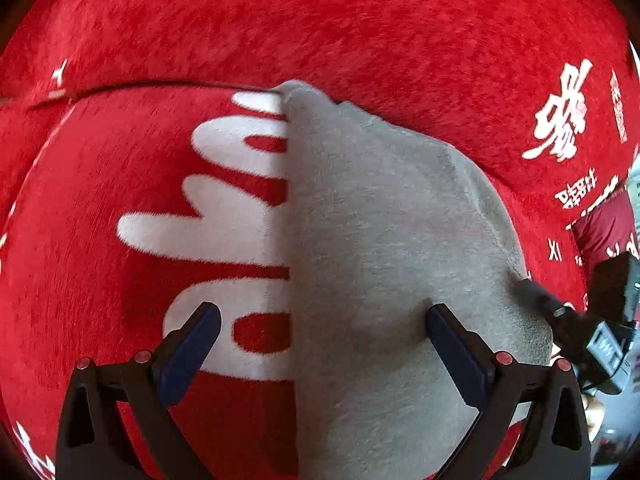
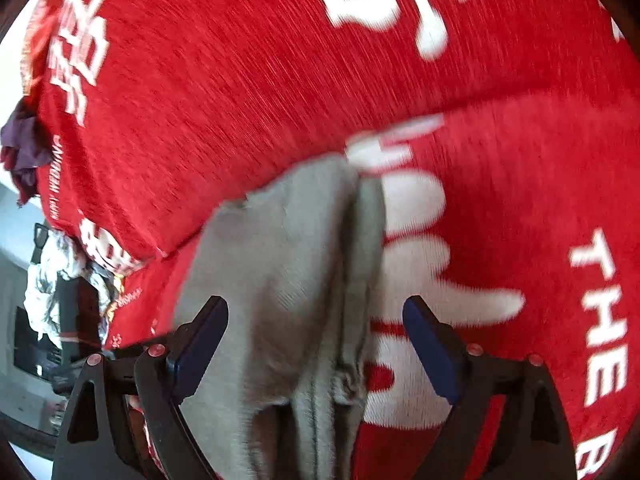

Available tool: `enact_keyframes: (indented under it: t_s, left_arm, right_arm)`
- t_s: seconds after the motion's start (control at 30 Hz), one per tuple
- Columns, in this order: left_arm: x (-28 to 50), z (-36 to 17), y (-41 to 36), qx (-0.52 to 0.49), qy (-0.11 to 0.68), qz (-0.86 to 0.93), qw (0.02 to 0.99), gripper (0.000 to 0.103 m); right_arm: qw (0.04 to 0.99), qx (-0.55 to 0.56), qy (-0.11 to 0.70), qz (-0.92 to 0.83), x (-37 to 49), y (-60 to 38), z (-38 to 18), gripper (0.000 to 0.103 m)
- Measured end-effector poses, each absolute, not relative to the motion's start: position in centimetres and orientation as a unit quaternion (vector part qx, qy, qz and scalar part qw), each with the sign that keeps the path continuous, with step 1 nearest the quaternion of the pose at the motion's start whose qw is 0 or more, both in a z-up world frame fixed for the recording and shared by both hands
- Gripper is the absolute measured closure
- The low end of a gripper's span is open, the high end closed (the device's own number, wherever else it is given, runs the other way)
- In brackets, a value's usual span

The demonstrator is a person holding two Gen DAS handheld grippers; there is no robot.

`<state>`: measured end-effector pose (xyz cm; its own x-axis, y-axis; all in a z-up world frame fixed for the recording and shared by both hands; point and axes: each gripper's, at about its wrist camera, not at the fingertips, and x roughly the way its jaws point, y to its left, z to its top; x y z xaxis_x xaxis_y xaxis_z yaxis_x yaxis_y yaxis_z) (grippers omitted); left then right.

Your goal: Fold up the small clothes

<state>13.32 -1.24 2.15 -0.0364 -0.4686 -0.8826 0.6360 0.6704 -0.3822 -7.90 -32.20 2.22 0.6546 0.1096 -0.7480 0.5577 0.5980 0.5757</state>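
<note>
Jaws wide apart on both left gripper (image 1: 322,318) and right gripper (image 2: 316,312), gripping nothing, risking grey garment (image 1: 380,220) unfolding on fuzzy red blanket (image 1: 320,20)

Left gripper (image 1: 320,330): matte black plastic frame, triangular cut-outs in side arms, two dark navy flat rectangular pads (image 1: 190,354), small red round screw caps at finger pivots. Right gripper (image 2: 316,340): same build — black frame, navy pads (image 2: 430,350), red pivot caps in pairs.
</note>
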Motion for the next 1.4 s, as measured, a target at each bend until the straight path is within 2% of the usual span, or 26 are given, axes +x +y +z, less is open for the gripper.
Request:
enact_keyframes:
  t_s: [0.17,0.33,0.53,0.67,0.8,0.83,0.87,0.9,0.93,1.0,1.03,1.07,1.1,1.2,1.4]
  left_arm:
    - [11.4,1.8,-3.2,0.129,0.564,-0.390,0.717,0.000]
    - [10.2,2.4,-4.5,0.156,0.535,-0.384,0.736,0.000]
    - [10.4,2.4,-3.5,0.149,0.538,-0.389,0.733,0.000]
    - [10.5,1.9,-3.8,0.146,0.541,-0.394,0.728,0.000]
    - [11.3,1.0,-4.1,0.124,0.563,-0.411,0.706,0.000]
    - [11.6,0.8,-4.2,0.117,0.569,-0.417,0.700,0.001]
    - [11.9,0.5,-4.2,0.099,0.579,-0.430,0.686,0.011]
    - [12.2,0.4,-4.1,0.082,0.584,-0.444,0.675,0.022]
    - [12.2,0.6,-4.1,0.080,0.580,-0.447,0.676,0.025]
    - [11.6,1.0,-4.2,0.092,0.563,-0.457,0.682,0.036]
    - [11.4,1.2,-4.2,0.097,0.555,-0.462,0.685,0.038]
    - [11.4,1.4,-4.1,0.098,0.551,-0.467,0.684,0.044]
    - [11.6,1.6,-3.9,0.093,0.551,-0.473,0.681,0.050]
    - [12.6,2.4,-3.3,0.075,0.559,-0.481,0.671,0.058]
    - [12.4,4.3,-2.7,0.106,0.543,-0.477,0.683,0.060]
  right_arm:
    - [0.835,0.331,0.409,-0.161,-7.2,-29.7,1.6,0.012]
    - [0.832,0.349,0.399,-0.164,-8.0,-29.8,1.4,0.012]
    - [0.824,0.369,0.405,-0.144,-7.7,-29.7,1.7,0.012]
    - [0.832,0.343,0.418,-0.122,-6.3,-28.4,1.5,0.006]
    - [0.834,0.349,0.411,-0.112,-5.1,-28.4,1.2,0.006]
    - [0.835,0.352,0.409,-0.107,-4.9,-28.5,1.0,0.006]
    - [0.837,0.352,0.407,-0.102,-4.7,-28.5,0.9,0.006]
    - [0.838,0.350,0.407,-0.100,-4.6,-28.4,0.9,0.008]
    - [0.840,0.344,0.407,-0.098,-4.5,-28.2,0.9,0.012]
    - [0.844,0.333,0.408,-0.101,-4.5,-27.8,1.1,0.033]
    - [0.844,0.342,0.401,-0.095,-4.7,-27.9,1.2,0.040]
    - [0.842,0.361,0.391,-0.088,-5.0,-28.1,1.2,0.050]
    - [0.842,0.370,0.383,-0.085,-5.3,-28.3,1.3,0.055]
    - [0.850,0.362,0.373,-0.083,-5.3,-27.6,2.2,0.058]
    - [0.864,0.344,0.362,-0.066,-4.1,-25.9,4.9,0.060]
